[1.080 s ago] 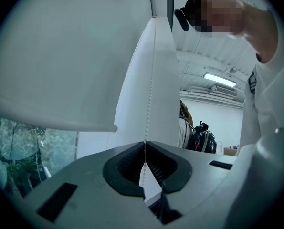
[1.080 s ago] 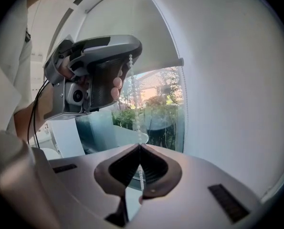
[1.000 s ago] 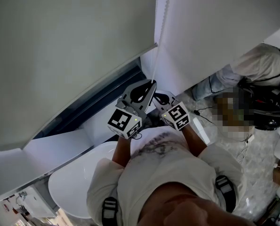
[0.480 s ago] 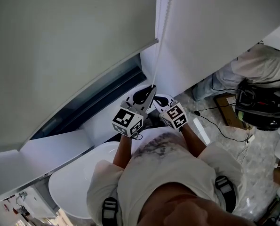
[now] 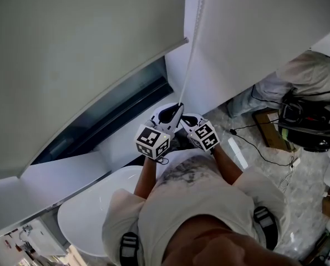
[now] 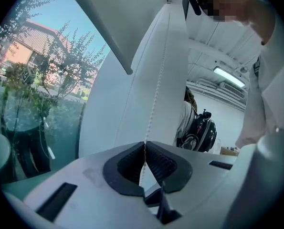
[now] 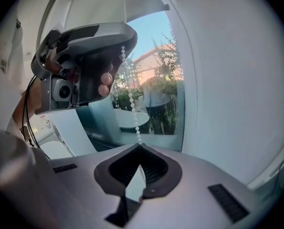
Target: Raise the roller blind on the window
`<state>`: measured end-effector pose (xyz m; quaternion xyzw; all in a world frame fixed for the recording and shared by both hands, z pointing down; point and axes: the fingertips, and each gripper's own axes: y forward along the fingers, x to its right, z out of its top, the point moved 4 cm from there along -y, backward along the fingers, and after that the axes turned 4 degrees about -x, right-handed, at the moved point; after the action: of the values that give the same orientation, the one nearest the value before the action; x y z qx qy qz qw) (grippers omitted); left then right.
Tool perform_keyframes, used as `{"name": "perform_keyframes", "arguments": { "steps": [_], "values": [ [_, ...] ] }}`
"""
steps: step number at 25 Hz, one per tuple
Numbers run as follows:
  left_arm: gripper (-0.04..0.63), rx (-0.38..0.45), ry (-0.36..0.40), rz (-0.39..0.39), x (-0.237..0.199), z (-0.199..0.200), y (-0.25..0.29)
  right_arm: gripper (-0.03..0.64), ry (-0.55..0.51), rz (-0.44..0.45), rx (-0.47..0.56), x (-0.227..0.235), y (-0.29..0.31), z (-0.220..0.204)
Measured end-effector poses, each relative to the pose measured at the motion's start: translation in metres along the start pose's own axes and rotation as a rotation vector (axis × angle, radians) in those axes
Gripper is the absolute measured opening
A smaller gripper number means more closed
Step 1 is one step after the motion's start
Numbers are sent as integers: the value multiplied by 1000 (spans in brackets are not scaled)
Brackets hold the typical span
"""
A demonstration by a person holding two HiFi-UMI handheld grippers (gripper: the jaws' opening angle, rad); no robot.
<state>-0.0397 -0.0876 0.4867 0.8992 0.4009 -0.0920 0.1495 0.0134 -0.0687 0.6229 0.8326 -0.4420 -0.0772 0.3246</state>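
A person in a pale shirt stands at a window, seen from above, holding 2 tongs close together in front of the body. The roller blind covers most of the window at the far left. A dark strip of window glass shows below its bottom bar. The white bead chain hangs just right of the blind's edge and runs straight down into the tongs. The left gripper is closed on the chain, its dark ribbed pads pinching the beads at the tips. The right gripper sits just beside it and a little nearer the body. It is also clamped on the same chain, lower down. At the far right, another person is low down by the floor.
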Motion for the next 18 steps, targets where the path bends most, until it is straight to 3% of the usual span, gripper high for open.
{"name": "perform_keyframes", "arguments": {
  "steps": [13,18],
  "values": [
    [14,-59,-24,7,-1,-31,-5,63,-12,-1,-87,-12,4,-29],
    [14,-56,-24,14,-4,-28,-7,64,-31,37,-22,-17,-5,-24]
  ]
}}
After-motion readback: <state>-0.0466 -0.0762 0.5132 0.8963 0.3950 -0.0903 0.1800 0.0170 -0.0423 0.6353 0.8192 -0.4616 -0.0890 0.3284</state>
